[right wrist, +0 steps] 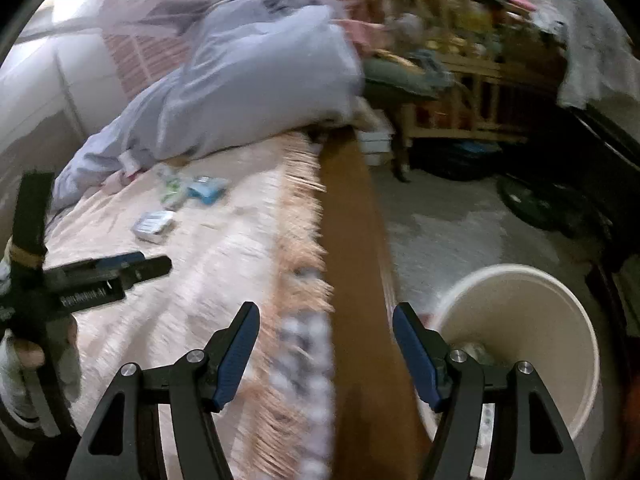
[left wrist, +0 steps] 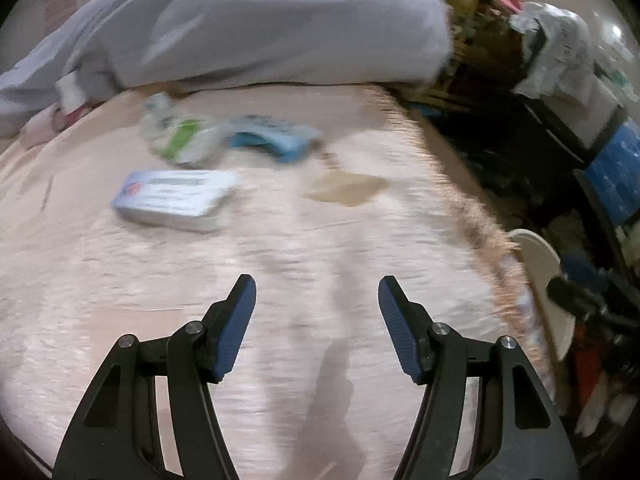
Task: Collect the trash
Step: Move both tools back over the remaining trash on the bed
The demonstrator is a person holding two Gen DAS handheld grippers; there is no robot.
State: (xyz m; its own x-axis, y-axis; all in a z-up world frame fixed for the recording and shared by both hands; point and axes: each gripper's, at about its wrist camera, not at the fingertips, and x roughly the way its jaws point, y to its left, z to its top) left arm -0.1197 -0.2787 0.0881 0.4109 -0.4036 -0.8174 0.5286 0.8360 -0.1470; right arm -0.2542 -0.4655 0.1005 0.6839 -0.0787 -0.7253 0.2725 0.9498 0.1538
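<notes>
Trash lies on a pink bedspread (left wrist: pixel 280 280): a flat silver-white pack (left wrist: pixel 176 198), a green-and-white wrapper (left wrist: pixel 180 140) and a blue wrapper (left wrist: pixel 276 140). My left gripper (left wrist: pixel 316 292) is open and empty, above the bedspread, short of the pack. The same pieces show small in the right wrist view: pack (right wrist: pixel 154 224), green wrapper (right wrist: pixel 170 188), blue wrapper (right wrist: pixel 206 190). My right gripper (right wrist: pixel 326 320) is open and empty over the bed's brown wooden edge (right wrist: pixel 352 220). A cream bin (right wrist: pixel 516 336) stands on the floor at its right. The left gripper (right wrist: pixel 132 266) shows at the left.
A grey duvet (left wrist: pixel 248 20) is heaped at the bed's far end. A tan stain (left wrist: pixel 348 188) marks the bedspread. The bin's rim (left wrist: pixel 540 280) shows past the fringed bed edge. A wooden shelf (right wrist: pixel 460 80) with clutter and dark objects stand on the floor beyond.
</notes>
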